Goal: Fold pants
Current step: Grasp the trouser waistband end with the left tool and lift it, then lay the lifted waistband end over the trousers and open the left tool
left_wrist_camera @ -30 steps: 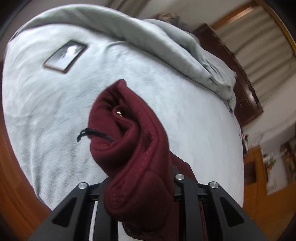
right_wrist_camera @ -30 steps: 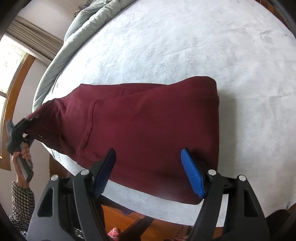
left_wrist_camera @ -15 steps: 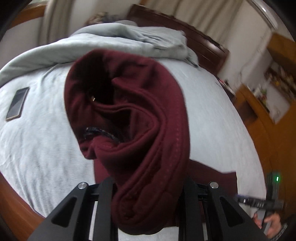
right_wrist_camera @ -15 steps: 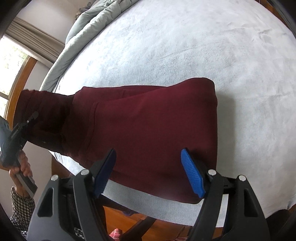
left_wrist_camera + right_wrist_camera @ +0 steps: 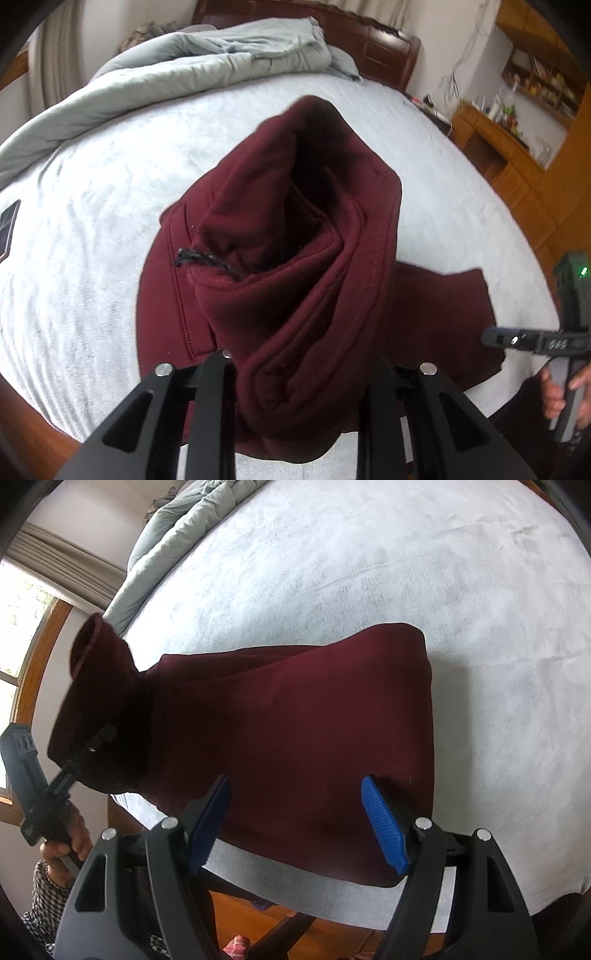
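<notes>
So starting over on the left: the left gripper (image 5: 299, 373) is clamped on a bunched wad of the maroon pants (image 5: 295, 738), looks like the waistband end since a black drawstring (image 5: 207, 260) pokes out of it. That end is lifted off the bed (image 5: 406, 572) and curled over itself, while the rest of the pants lies flat near the bed's front edge. From the right camera you can see the person's left hand (image 5: 70, 840) holding that gripper up at the left side, with the raised fabric hanging dark above the flat part.

Moving right, the right gripper (image 5: 295, 823) has its blue pads (image 5: 384, 830) spread wide apart over the flat half of the pants, near the front edge. I can't tell if the tips are actually pressing the cloth or just hovering. Nothing is pinched between them.

Judging by this, the step is carrying the waistband end across to lay it on the other end. If I were doing it, I'd keep the lifted end high enough that it doesn't drag and rumple the layer below, sweep it straight along the length of the pants so the edges line up, and use the right gripper to pin the flat part so it doesn't slide off the mattress. Biggest risk I see is that twisted wad landing as a lump, so untwist it before setting it down and only let go once it's lying flat
</notes>
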Tool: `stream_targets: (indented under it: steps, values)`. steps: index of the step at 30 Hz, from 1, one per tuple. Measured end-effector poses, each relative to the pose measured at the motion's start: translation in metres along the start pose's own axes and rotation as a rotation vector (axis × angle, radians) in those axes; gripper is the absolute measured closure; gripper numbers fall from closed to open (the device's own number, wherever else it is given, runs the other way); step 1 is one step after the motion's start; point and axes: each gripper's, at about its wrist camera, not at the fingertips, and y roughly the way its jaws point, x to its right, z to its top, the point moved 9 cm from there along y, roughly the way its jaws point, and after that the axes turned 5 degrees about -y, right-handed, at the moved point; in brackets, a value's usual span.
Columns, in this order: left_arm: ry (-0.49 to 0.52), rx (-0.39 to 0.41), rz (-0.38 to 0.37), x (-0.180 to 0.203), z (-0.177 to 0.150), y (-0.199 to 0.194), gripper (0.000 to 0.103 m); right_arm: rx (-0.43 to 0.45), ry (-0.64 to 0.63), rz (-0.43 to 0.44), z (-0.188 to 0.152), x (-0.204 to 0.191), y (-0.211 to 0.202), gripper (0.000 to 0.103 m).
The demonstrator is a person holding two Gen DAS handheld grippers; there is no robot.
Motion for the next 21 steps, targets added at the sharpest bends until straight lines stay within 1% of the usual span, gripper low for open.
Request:
stream_targets:
  steps: [2, 3, 4, 5, 6, 7, 8, 10, 12, 13, 14, 15, 17, 18, 20, 21]
  values:
    - [0.034, -0.031, 0.005, 0.011, -0.007, 0.007, 0.071, -0.003, 0.0, -0.002, 0.0, 0.0, 0.001, 0.03]
    - [0.047, -0.039, 0.005, 0.015, -0.009, 0.009, 0.064, -0.004, 0.0, 0.0, 0.001, 0.0, 0.001, 0.03]
    - [0.052, -0.056, -0.029, 0.02, -0.013, 0.009, 0.045, -0.005, 0.001, 0.001, 0.001, 0.0, 0.002, 0.03]
    - [0.049, -0.068, -0.076, 0.027, -0.015, 0.008, 0.029, -0.006, 0.002, 0.001, 0.001, 0.0, 0.002, 0.03]
    - [0.047, -0.068, -0.093, 0.028, -0.014, 0.007, 0.023, -0.007, 0.001, 0.001, 0.001, 0.0, 0.002, 0.03]
    - [0.045, -0.064, -0.115, 0.032, -0.016, 0.002, 0.016, -0.008, -0.001, 0.002, 0.001, 0.0, 0.002, 0.03]
    - [0.045, -0.063, -0.127, 0.031, -0.017, -0.003, 0.013, -0.008, -0.001, 0.001, 0.002, 0.0, 0.002, 0.03]
    - [0.031, -0.079, -0.172, 0.029, -0.016, -0.017, 0.012, -0.011, 0.002, 0.007, 0.003, -0.002, 0.001, 0.03]
    - [-0.014, -0.08, -0.189, 0.016, -0.011, -0.029, 0.009, -0.013, 0.002, 0.025, 0.005, -0.006, 0.0, 0.03]
    - [-0.052, -0.067, -0.167, 0.001, -0.008, -0.033, 0.006, -0.013, -0.005, 0.032, 0.007, -0.01, -0.001, 0.029]
    - [-0.104, -0.058, -0.114, -0.021, -0.003, -0.036, 0.006, -0.013, -0.017, 0.038, 0.009, -0.016, -0.003, 0.026]
    - [-0.14, -0.061, -0.082, -0.035, -0.003, -0.035, 0.006, -0.014, -0.026, 0.042, 0.012, -0.022, -0.003, 0.023]
    - [-0.233, -0.075, -0.004, -0.072, -0.001, -0.03, 0.006, -0.025, -0.042, 0.07, 0.02, -0.039, -0.003, 0.019]
    - [-0.293, -0.096, 0.049, -0.095, -0.004, -0.026, 0.006, -0.03, -0.045, 0.089, 0.022, -0.046, -0.002, 0.018]
    - [-0.375, -0.125, 0.049, -0.12, -0.009, -0.02, 0.006, -0.053, -0.041, 0.129, 0.029, -0.068, 0.004, 0.016]
    - [-0.394, -0.141, 0.062, -0.127, -0.012, -0.016, 0.006, -0.07, -0.036, 0.139, 0.032, -0.076, 0.009, 0.015]
